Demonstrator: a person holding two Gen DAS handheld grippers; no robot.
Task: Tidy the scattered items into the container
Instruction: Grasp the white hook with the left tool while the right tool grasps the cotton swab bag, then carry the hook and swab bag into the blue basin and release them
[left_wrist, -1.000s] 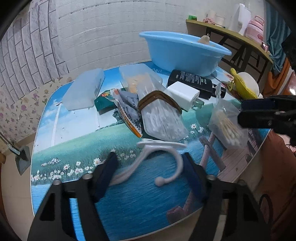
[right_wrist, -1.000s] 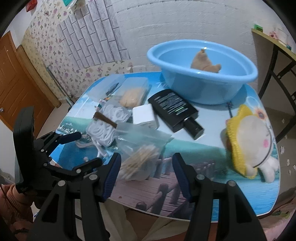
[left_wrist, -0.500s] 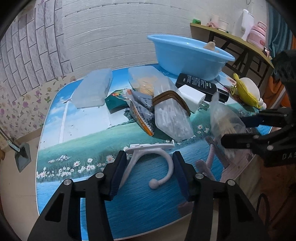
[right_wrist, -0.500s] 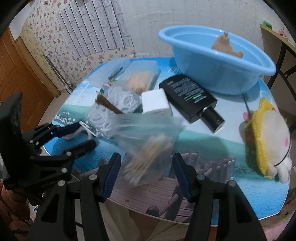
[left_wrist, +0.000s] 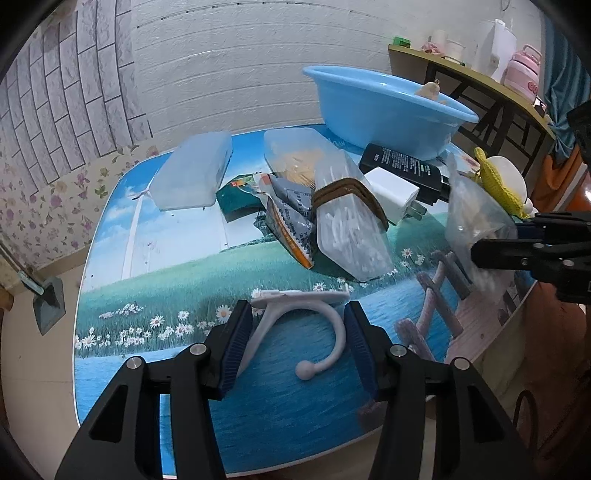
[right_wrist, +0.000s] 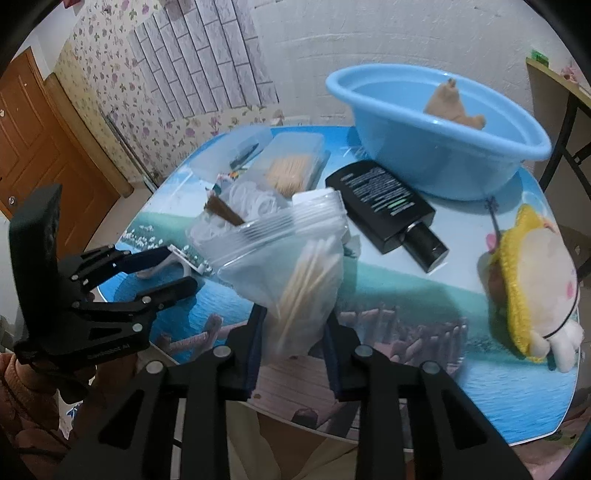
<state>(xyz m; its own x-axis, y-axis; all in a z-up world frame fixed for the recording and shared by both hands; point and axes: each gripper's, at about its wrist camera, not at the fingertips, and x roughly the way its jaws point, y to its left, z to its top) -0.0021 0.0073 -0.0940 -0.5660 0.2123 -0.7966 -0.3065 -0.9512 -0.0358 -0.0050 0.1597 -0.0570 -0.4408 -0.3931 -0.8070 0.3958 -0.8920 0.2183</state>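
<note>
Right tongs (right_wrist: 293, 347) have just closed on the bag of cotton swabs (right_wrist: 295, 273), lifted clear of the table (right_wrist: 424, 354). Left tongs (left_wrist: 297, 343) have eased slightly wider and straddle the white hook (left_wrist: 314, 332) without squeezing it. Beyond the clutter, the blue basin (right_wrist: 443, 147) waits; the bag looks ready to carry over.

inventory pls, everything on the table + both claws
basin: 1, blue, far end of table
small figure: 1, tan, inside basin
bottle: 1, black, lying before basin
charger plug: 1, white, beside bottle
plush toy: 1, white with yellow knit, right edge
lidded boxes: 2, clear, far left
snack wrappers: several, mixed, centre pile
bag with brown band: 1, clear, centre
hook: 1, white, near edge
zip bag of swabs: 1, clear, lifted
table: 1, landscape print
left claw: open, straddling hook
right claw: shut on zip bag of swabs, having just closed
</note>
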